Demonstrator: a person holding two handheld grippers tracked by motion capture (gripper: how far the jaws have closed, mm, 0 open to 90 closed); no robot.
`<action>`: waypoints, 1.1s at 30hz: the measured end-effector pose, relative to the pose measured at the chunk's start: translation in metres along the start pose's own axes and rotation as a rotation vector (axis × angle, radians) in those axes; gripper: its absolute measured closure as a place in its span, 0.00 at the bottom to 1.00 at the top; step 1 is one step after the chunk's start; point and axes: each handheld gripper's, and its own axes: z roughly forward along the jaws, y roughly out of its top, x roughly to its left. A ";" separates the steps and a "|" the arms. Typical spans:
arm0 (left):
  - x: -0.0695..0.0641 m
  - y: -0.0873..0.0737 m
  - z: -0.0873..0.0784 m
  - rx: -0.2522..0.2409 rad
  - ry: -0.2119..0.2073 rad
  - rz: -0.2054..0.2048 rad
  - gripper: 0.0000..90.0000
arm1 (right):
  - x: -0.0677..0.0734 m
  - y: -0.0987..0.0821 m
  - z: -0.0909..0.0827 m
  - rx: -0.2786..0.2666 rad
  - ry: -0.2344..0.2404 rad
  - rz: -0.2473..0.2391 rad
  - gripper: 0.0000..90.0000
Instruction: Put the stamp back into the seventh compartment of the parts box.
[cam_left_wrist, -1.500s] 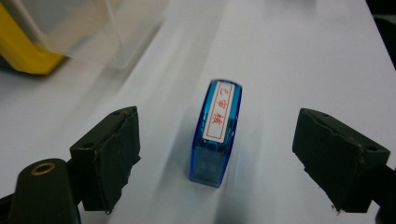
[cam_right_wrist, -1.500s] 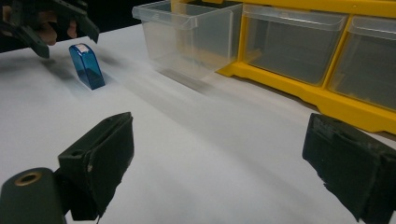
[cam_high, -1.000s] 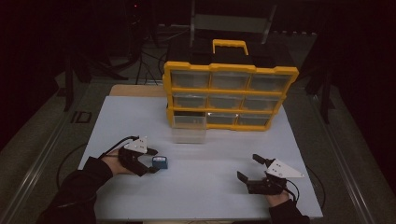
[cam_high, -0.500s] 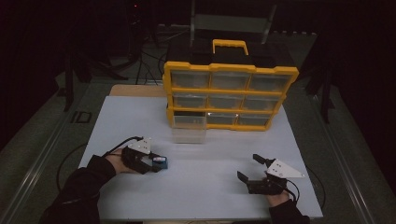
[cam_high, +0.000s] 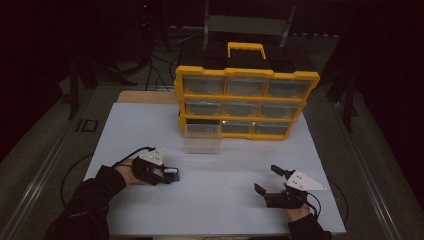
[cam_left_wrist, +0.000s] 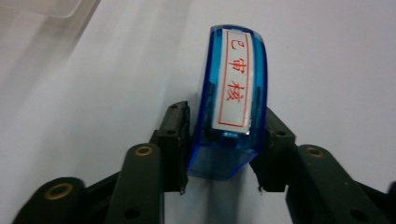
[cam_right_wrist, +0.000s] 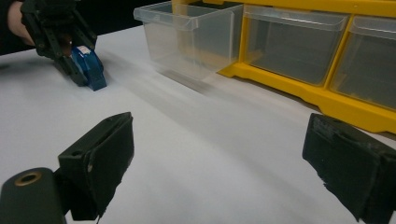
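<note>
A blue translucent stamp (cam_left_wrist: 231, 98) is clamped between the two black jaws of the left tool (cam_left_wrist: 224, 144). A white label with red characters is seen on its upper face. The white table (cam_left_wrist: 336, 60) lies beneath. A clear plastic drawer corner (cam_left_wrist: 51, 7) is seen at top left.

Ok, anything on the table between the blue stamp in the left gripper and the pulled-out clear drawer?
Nothing: bare white table separates blue stamp and clear drawer, per high view and right gripper view.
</note>
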 end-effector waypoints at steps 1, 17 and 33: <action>0.000 0.000 0.000 0.000 -0.002 0.004 0.74 | 0.000 0.000 0.000 0.001 -0.001 -0.003 0.10; -0.003 0.015 -0.001 0.014 -0.030 0.058 0.77 | 0.000 0.000 0.000 0.003 0.000 -0.006 0.10; -0.011 0.043 -0.017 0.017 -0.048 0.064 0.77 | -0.001 0.000 -0.001 0.002 -0.003 -0.002 0.10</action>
